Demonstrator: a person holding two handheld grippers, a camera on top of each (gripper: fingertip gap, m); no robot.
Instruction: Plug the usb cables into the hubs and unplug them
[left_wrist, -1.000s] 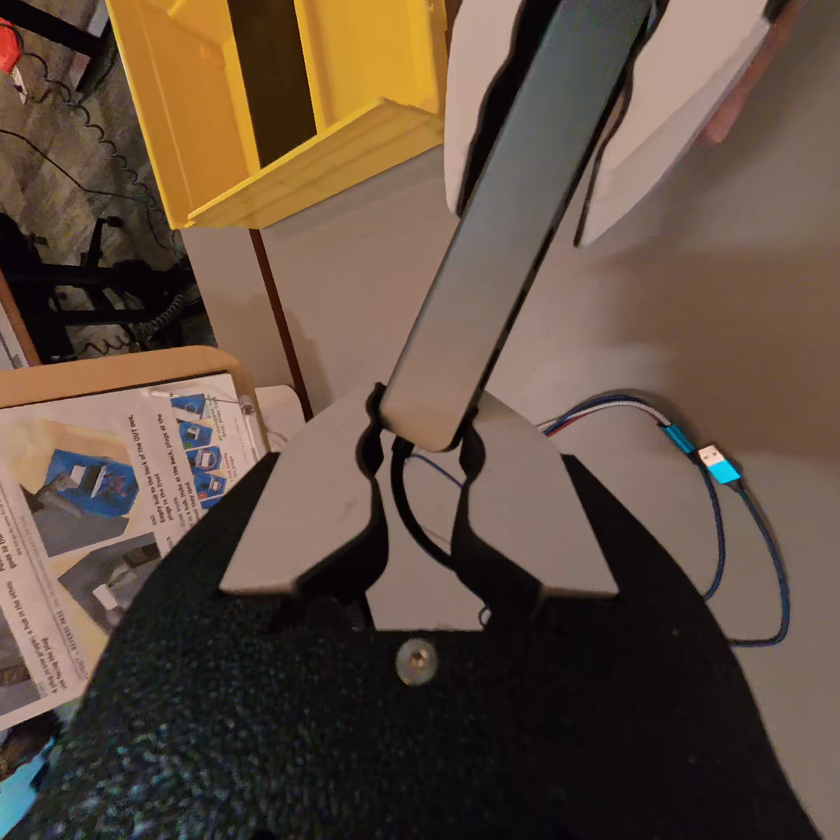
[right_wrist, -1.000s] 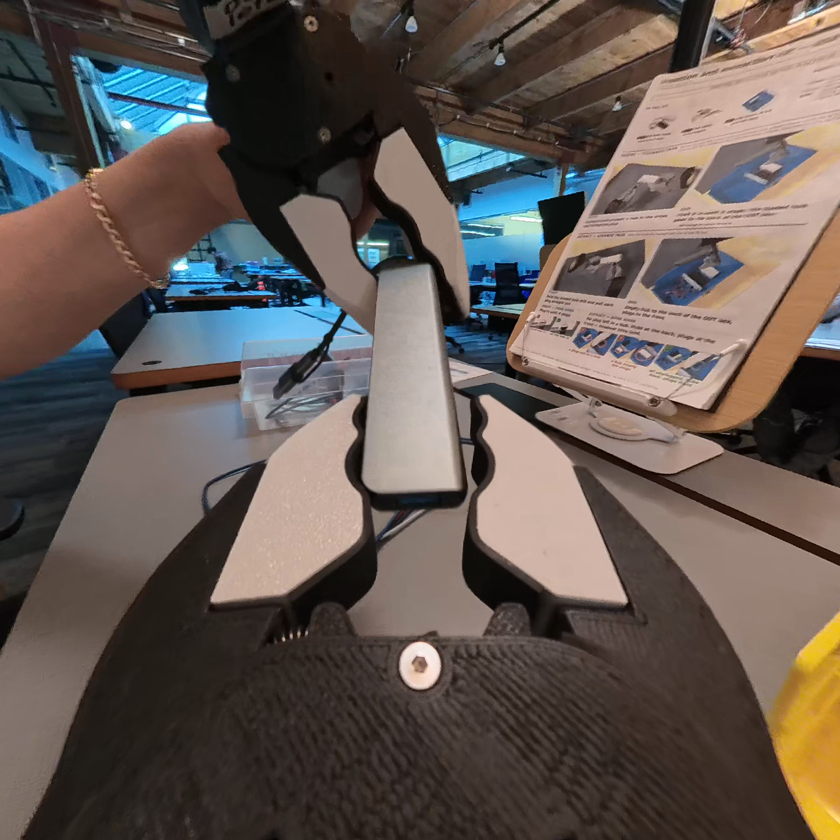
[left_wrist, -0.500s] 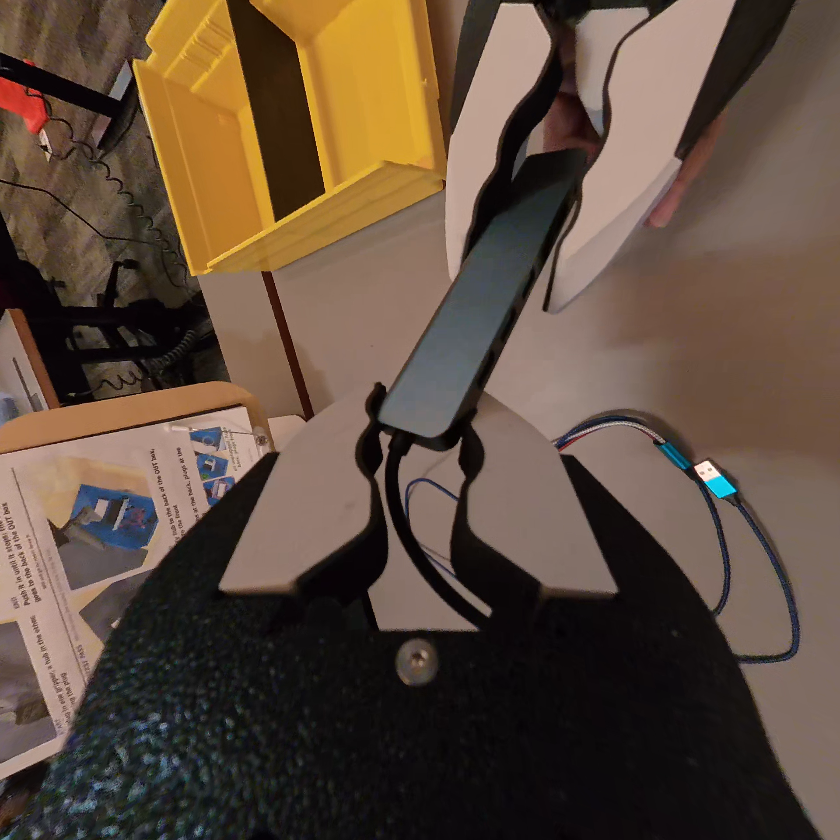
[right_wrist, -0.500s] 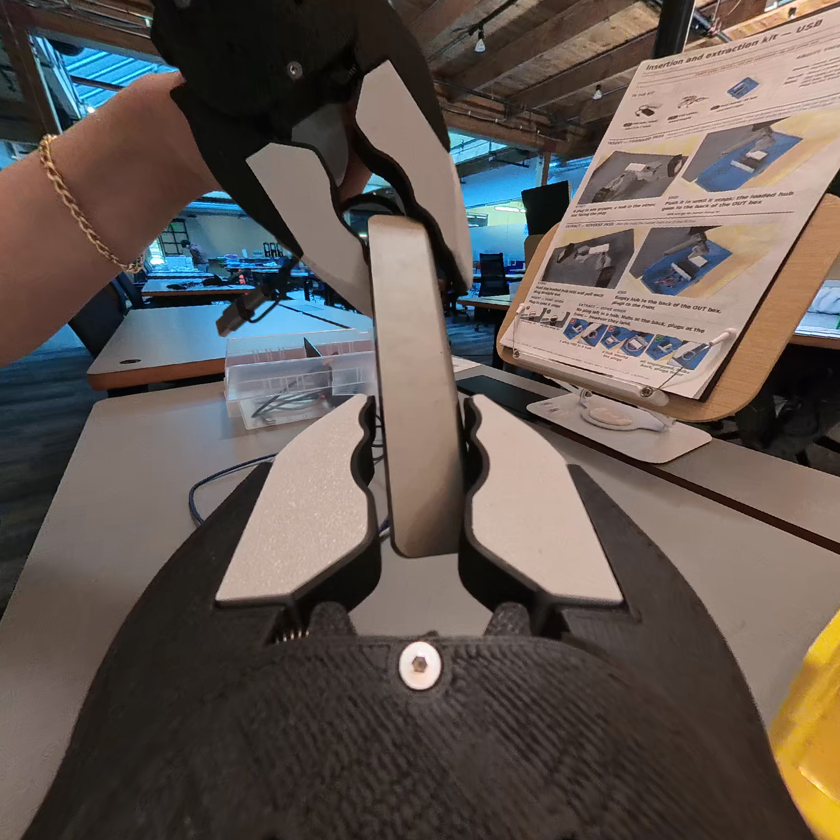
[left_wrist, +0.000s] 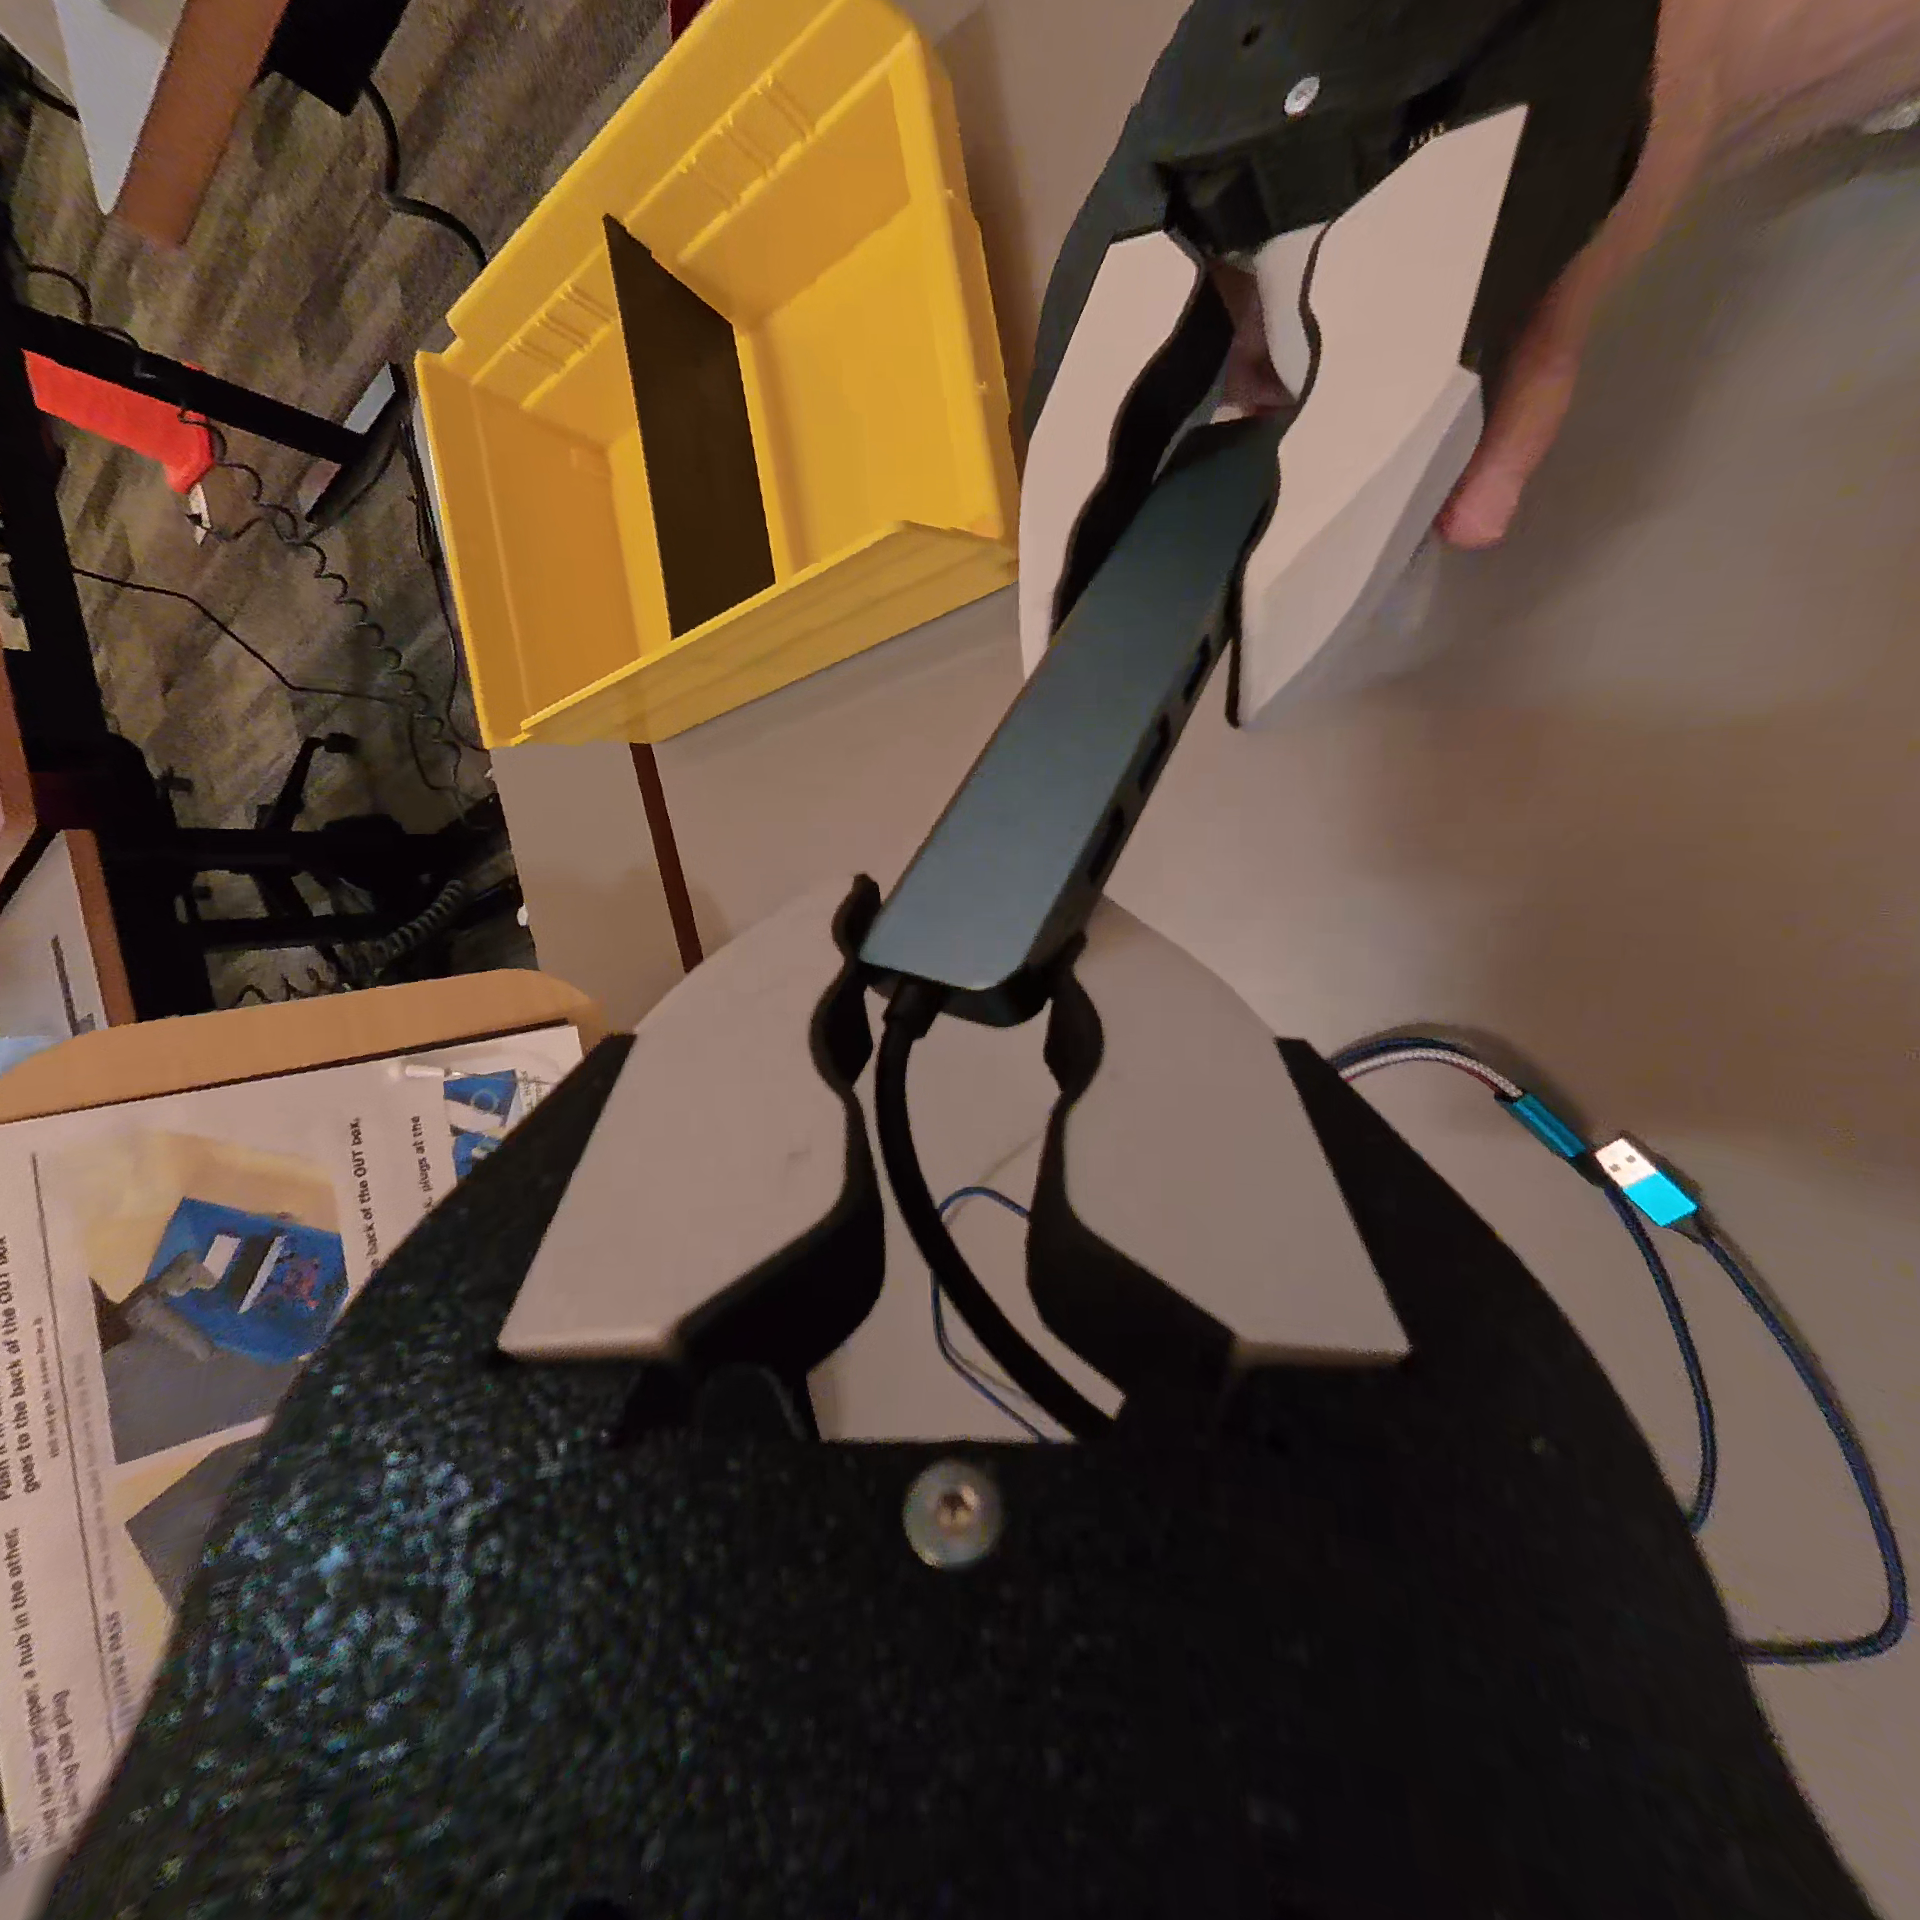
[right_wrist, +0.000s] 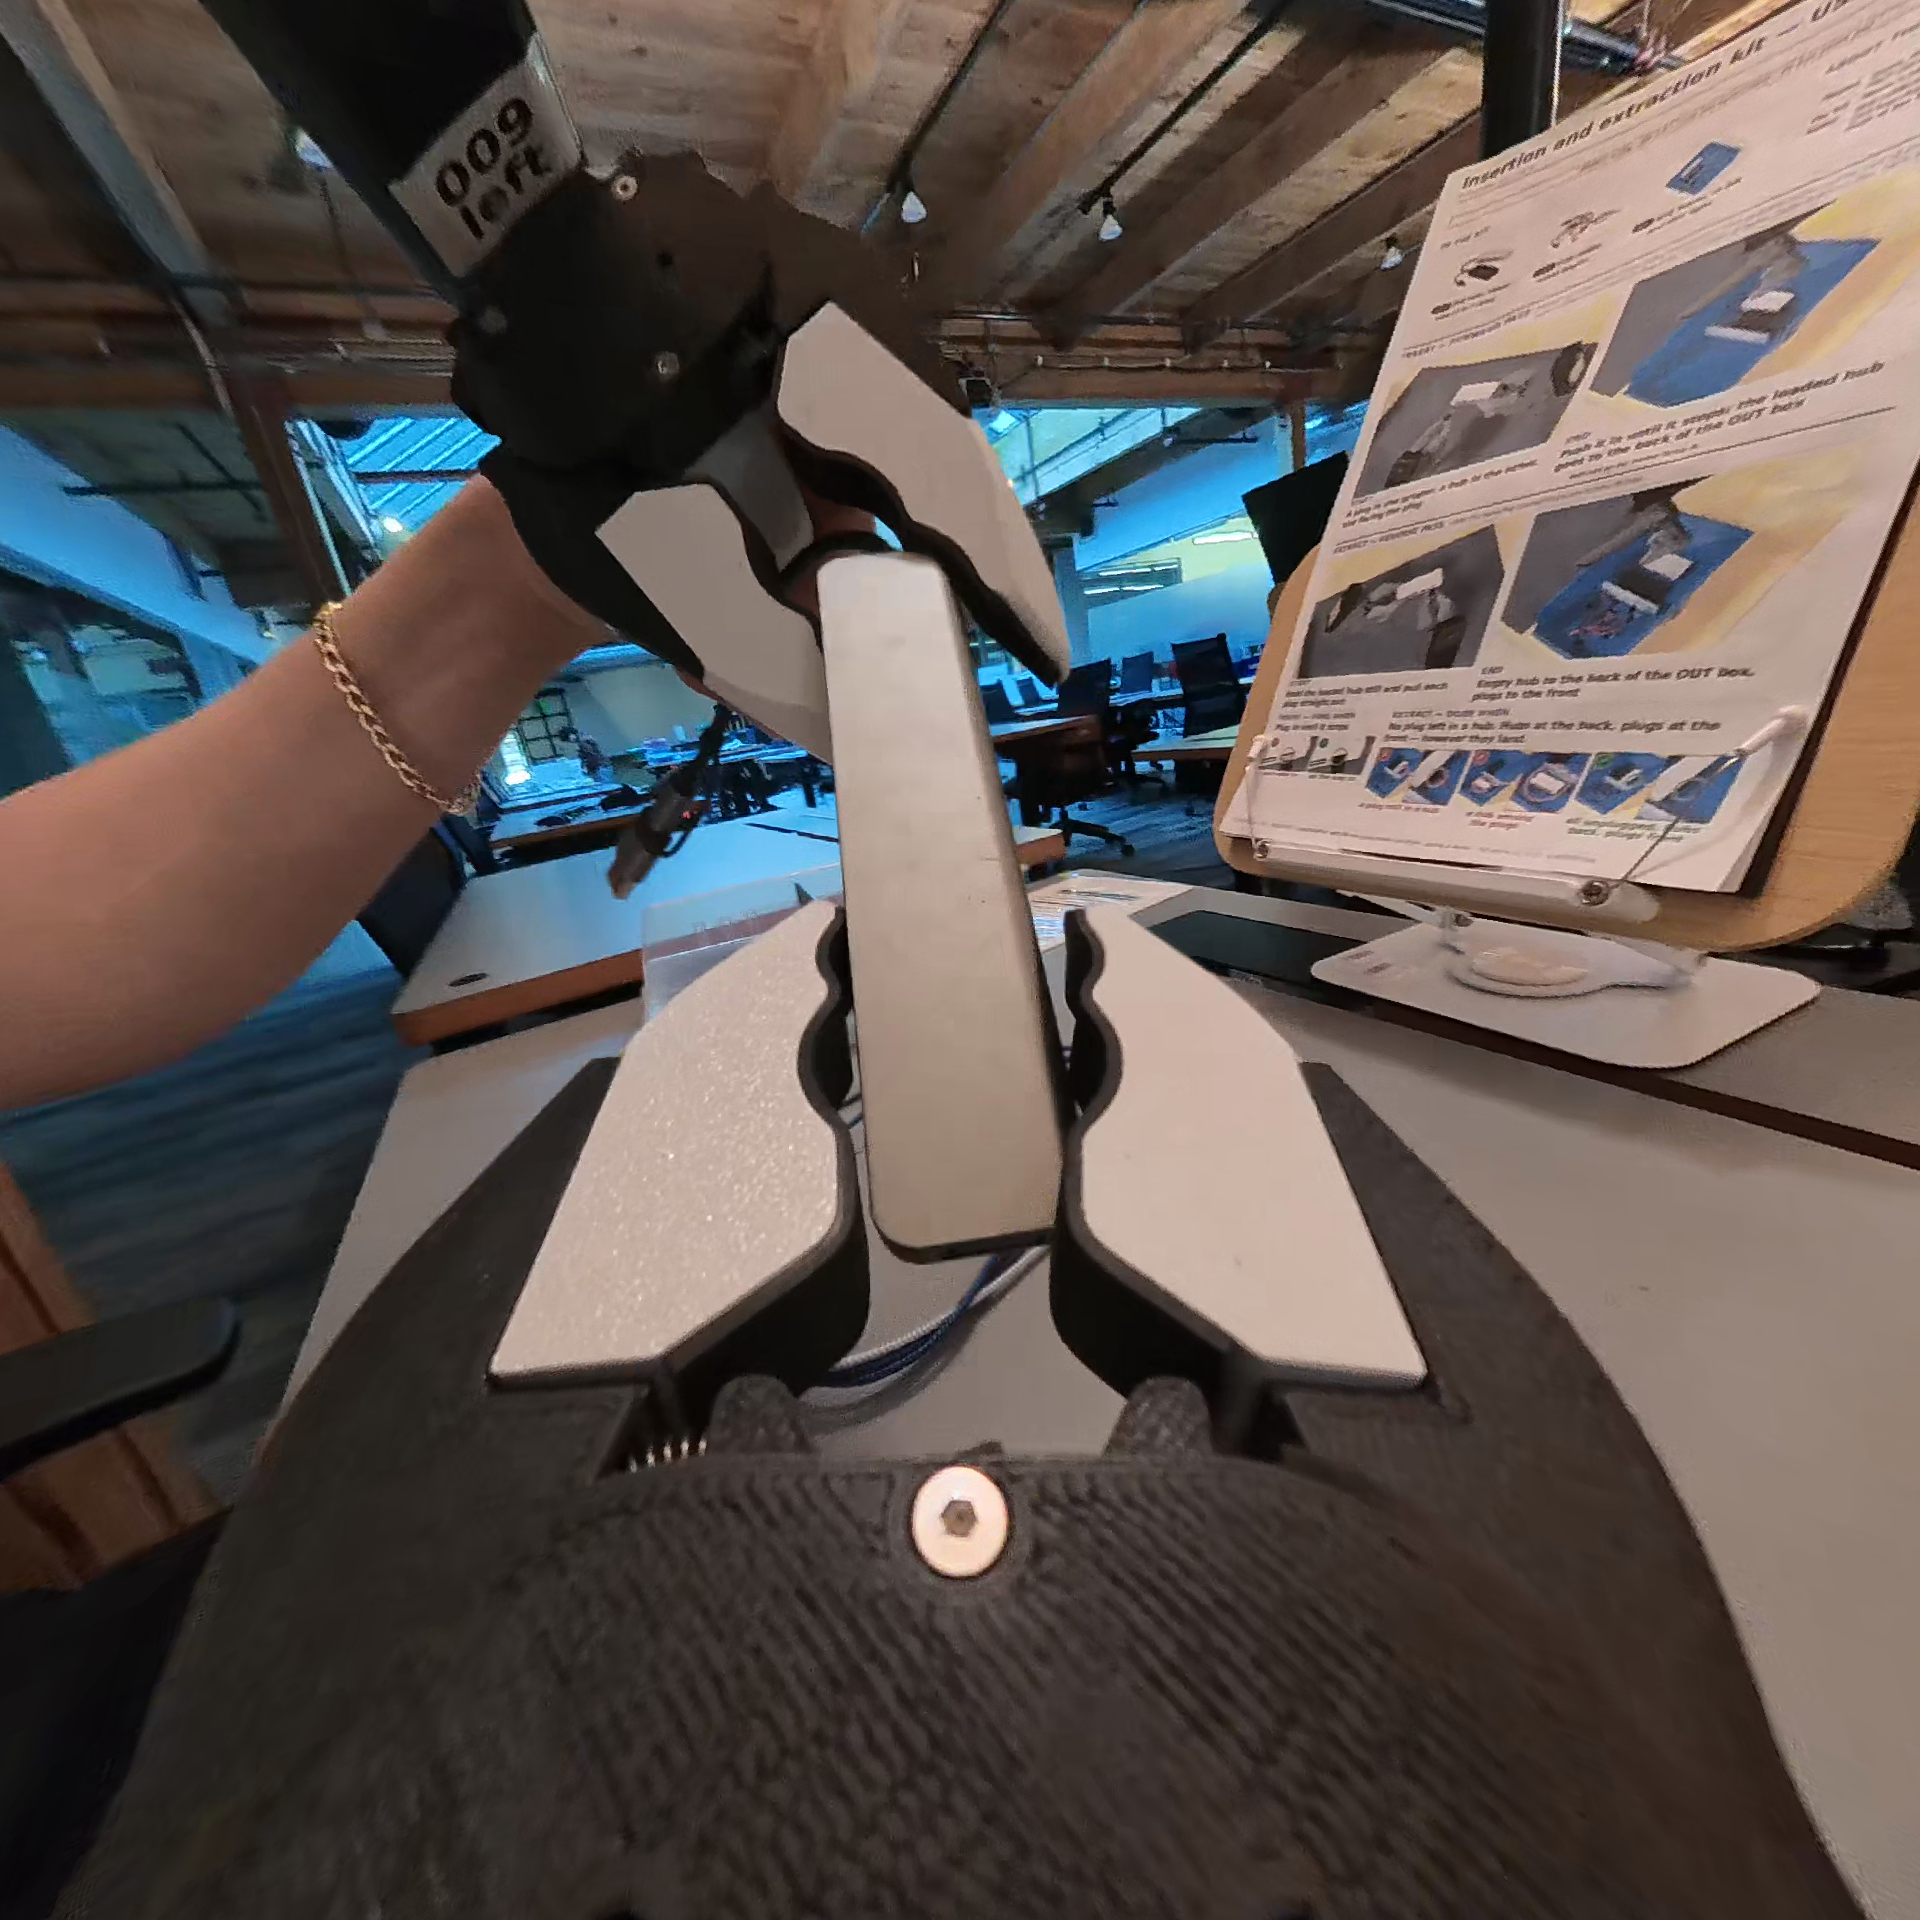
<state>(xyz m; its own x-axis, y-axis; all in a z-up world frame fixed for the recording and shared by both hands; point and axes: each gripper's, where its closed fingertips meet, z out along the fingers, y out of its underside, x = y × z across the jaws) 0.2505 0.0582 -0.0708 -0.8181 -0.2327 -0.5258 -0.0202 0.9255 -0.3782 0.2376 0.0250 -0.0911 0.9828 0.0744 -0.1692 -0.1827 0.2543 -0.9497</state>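
While the left hand-held gripper (left_wrist: 961, 966) clamps the cable end of the hub (left_wrist: 1091, 748), the right hand-held gripper (right_wrist: 956, 1091) has taken the opposite end well between its fingers. A second ago that end sat only at its fingertips; now it lies deep in the throat, with both fingers pressed against the hub's sides in what looks like a firm hold. So the hub hangs in the air above the counter (left_wrist: 1558, 831), slanted, spanning from one gripper to the other. It has also rolled: the left wrist view showed its flat face before, and now shows the edge with the ports (left_wrist: 1153, 769), all of them empty. Its own black lead (left_wrist: 904, 1122) droops through the left gripper's gap.

Nothing is plugged in yet. The blue USB plug (left_wrist: 1652, 1195) lies loose on the counter, well apart from either gripper, its braided cable looping beside it. This reads as a handover: with the right gripper now holding the hub, the left could let go and fetch the plug. Whether the right grip alone would keep the hub steady against an insertion push is uncertain.
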